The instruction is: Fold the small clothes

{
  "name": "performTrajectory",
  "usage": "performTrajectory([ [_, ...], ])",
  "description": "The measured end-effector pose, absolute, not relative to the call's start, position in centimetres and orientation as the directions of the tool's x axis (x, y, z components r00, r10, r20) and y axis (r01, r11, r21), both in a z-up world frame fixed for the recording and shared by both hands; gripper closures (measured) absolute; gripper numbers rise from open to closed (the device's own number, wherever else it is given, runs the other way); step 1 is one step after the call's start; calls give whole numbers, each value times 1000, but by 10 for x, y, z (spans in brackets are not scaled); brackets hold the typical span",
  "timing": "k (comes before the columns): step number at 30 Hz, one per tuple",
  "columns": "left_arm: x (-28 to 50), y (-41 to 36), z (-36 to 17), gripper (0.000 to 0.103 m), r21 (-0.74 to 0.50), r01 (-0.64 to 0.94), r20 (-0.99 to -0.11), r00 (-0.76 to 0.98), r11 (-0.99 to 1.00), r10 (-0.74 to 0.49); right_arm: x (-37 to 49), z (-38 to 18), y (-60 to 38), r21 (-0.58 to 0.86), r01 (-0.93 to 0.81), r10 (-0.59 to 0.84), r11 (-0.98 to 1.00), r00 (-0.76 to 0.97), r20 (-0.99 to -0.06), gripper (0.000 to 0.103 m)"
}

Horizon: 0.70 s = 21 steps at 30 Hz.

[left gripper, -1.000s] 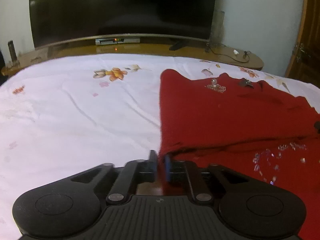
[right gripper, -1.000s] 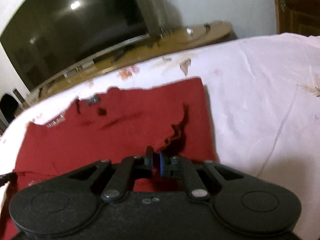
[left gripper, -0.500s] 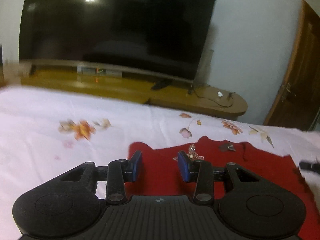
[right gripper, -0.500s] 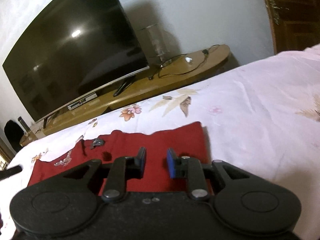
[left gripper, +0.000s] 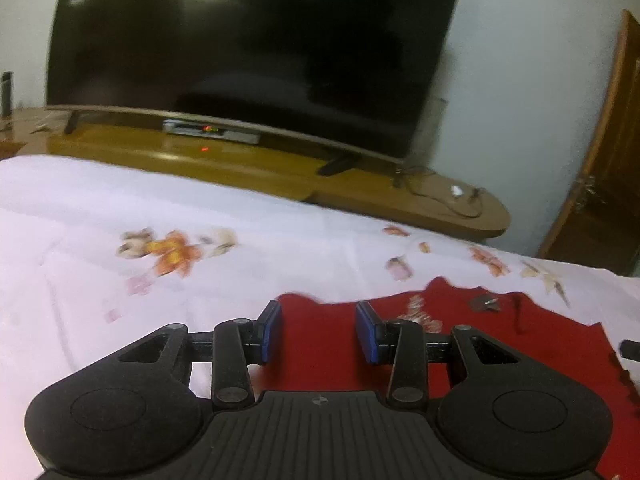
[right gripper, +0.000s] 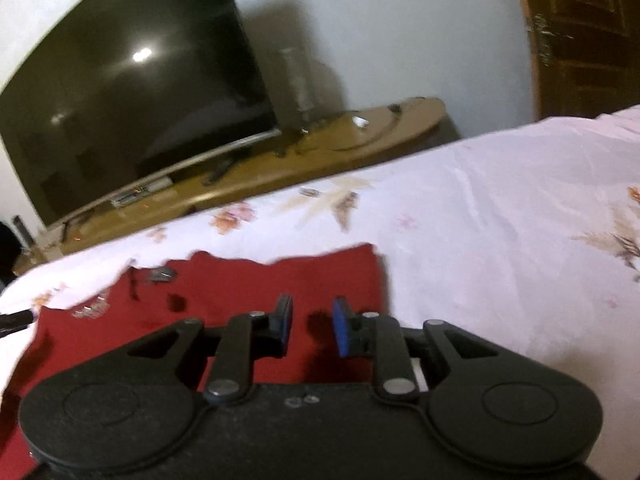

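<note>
A small red garment (left gripper: 320, 344) with silver beading lies flat on the white floral bedsheet (left gripper: 120, 240). My left gripper (left gripper: 318, 334) is open and empty above its left part. In the right wrist view the same red garment (right gripper: 256, 284) lies under my right gripper (right gripper: 311, 330), which is open and empty over its right part. The near part of the garment is hidden behind both gripper bodies.
A large dark TV (left gripper: 248, 48) stands on a low wooden stand (left gripper: 280, 176) beyond the bed's far edge. A wooden door (left gripper: 600, 184) is at the right. The bedsheet (right gripper: 500, 220) extends wide to the right of the garment.
Both grippers were shut on the garment's edges one second ago. They have let go, opened and lifted up and back, and the garment now lies folded flat.
</note>
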<state>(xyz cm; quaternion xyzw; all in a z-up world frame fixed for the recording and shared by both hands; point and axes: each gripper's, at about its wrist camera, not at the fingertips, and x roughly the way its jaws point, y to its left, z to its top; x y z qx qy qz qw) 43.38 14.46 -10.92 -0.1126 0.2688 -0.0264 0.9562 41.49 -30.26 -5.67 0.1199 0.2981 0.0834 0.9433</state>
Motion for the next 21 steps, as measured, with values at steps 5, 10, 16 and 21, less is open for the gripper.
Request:
performTrajectory([
  [5,456,138,-128,63,-134,-37,-619,783,990,-54,431,-77,-287,178,-68,166,982,768,-619,82],
  [10,420,159,-112,63,-176,-64,-570,820,982,-49,399,-55,-320,333,2,191,943,815,-546,69],
  [16,412,176,-130,63,-255,-103,-594,802,962,-71,392,-68,-327,461,4,308,888,738,-600,67],
  [21,411,173,-139,63,-263,-114,-597,799,958,-69,395,-75,-315,468,14,317,884,718,-620,84],
])
